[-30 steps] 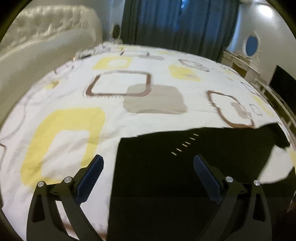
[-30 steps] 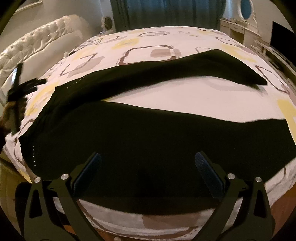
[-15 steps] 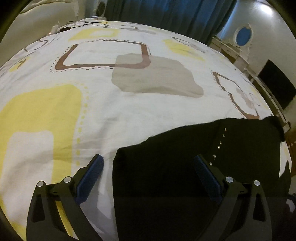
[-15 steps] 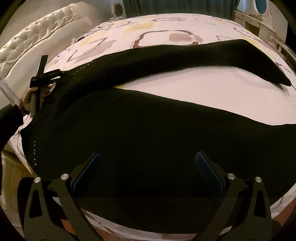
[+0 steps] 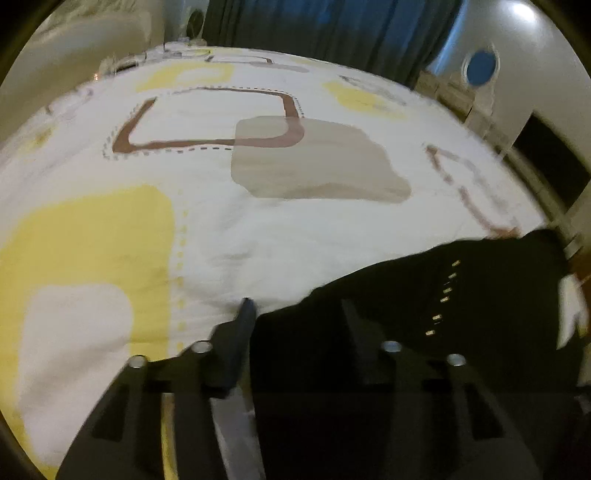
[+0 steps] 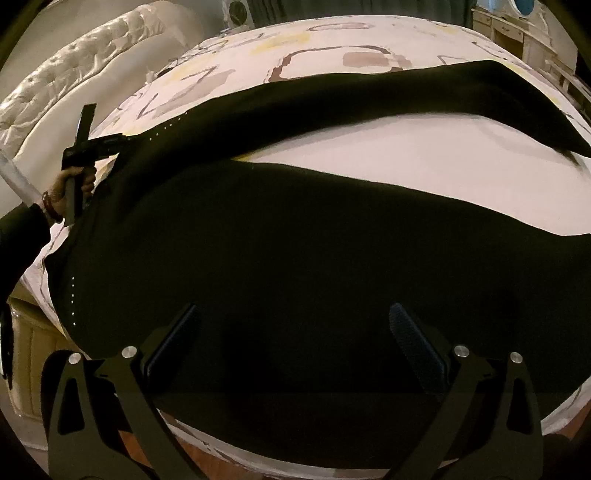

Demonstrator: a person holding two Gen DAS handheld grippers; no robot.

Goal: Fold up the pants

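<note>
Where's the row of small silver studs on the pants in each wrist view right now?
Left wrist: silver studs run diagonally at lower right, beyond the left gripper.
Right wrist: one stud row at upper left, another at the left edge.
Shared landmark: the brown outlined square on the bedspread.

Dark blue curtains (image 5: 332, 33) behind the bed (image 5: 207, 236); tufted white headboard (image 6: 74, 88) left

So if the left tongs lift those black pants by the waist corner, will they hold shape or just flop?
The black pants would probably flop: they lie flat and follow the bedspread's curve. The long legs would likely trail and drag. The left tongs, narrowed at the corner, grip little cloth, so it may slip.
</note>
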